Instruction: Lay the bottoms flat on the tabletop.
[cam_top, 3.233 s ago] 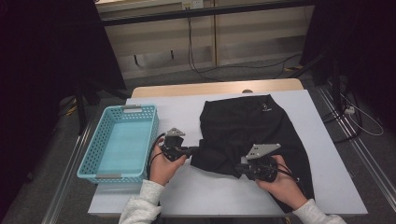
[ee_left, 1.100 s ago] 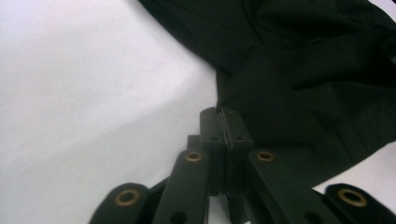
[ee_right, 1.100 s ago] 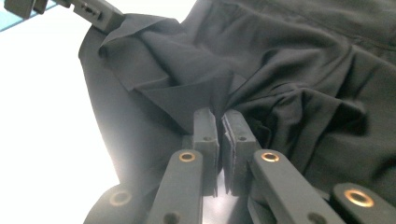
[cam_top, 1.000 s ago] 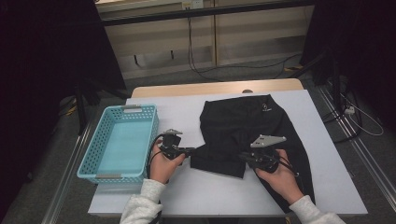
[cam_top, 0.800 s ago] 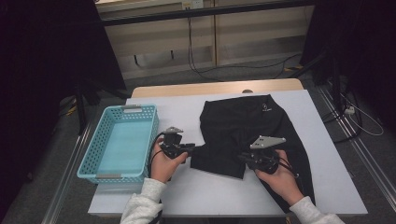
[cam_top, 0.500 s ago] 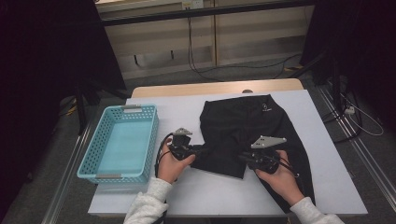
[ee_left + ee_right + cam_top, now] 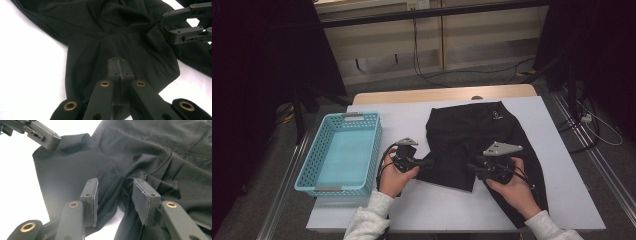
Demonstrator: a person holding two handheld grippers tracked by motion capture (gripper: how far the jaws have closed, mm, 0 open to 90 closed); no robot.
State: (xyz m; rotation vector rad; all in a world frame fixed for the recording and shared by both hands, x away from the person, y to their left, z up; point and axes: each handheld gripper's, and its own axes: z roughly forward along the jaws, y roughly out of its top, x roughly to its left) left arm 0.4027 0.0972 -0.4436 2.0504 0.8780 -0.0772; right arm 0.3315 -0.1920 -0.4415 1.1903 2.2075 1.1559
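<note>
Folding a black garment, left edge pinched, right jaws parted

The left gripper (image 7: 119,72) has its jaws pressed together, seemingly on the near-left corner of the black, soft fabric garment (image 7: 472,140), which lies spread on the white table (image 7: 437,207) right of the light-blue plastic basket (image 7: 343,152). The right gripper (image 7: 116,200) has just been opening; its pads stand apart with a fold of cloth loose between them. Judged mid-fold: next the right gripper needs a fresh pinch on the hem.
</note>
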